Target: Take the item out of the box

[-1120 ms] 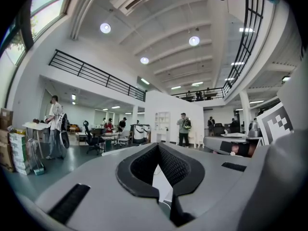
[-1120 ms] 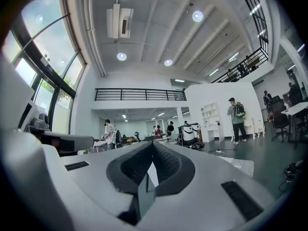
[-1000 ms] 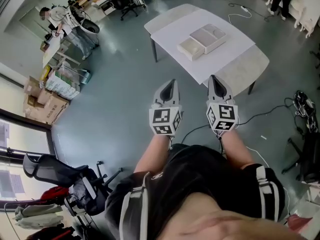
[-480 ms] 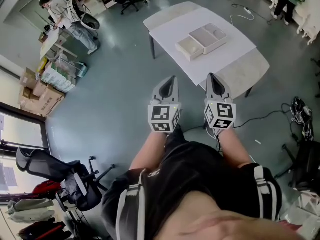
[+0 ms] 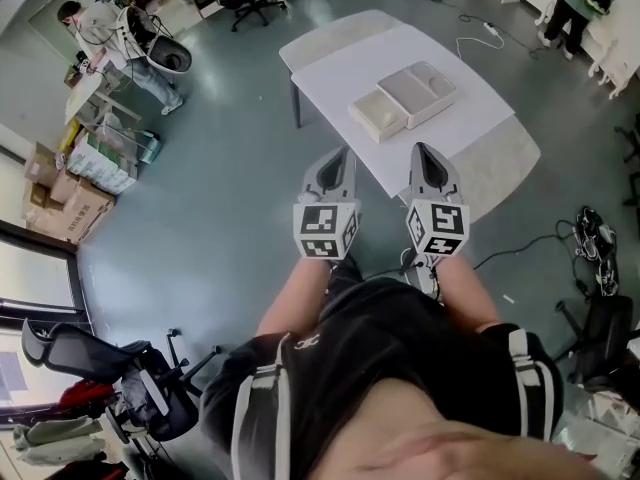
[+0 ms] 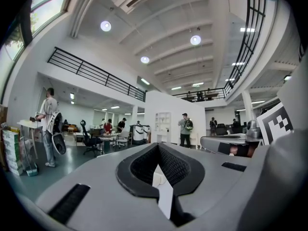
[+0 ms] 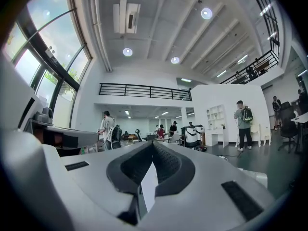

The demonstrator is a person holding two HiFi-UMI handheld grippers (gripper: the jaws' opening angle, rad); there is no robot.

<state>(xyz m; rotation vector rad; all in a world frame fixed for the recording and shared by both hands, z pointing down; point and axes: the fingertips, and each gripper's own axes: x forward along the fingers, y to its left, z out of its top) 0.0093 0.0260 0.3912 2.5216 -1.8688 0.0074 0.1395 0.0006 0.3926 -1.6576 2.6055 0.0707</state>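
From the head view, I hold my left claw point(image 5: 340, 154) and my right claw point(image 5: 420, 150) side by side and level, both pointing toward the far white table point(image 5: 340, 63). The left claw's tip shows over the grey floor point(image 5: 220, 198) just short of the table's near edge, and the right claw's tip overlaps that edge. The pale box point(image 5: 428, 84) lies on the table, well apart from both claws, with a lower pale block point(image 5: 377, 116) touching its near-left side. From here I cannot tell what the box holds. Cardboard cartons point(image 5: 62, 200) are stacked at the far left and an office chair point(image 5: 95, 353) stands at the near left. In the left gripper view, my left claw's jaws are pressed together, tips meeting, with nothing gripped. Beyond them a tall hall opens out, and a person with a backpack point(image 6: 185, 129) stands far off. In the right gripper view, my right claw's jaws are likewise fully closed and empty. The same hall lies ahead, with a railed balcony point(image 7: 144, 91) across the far wall.
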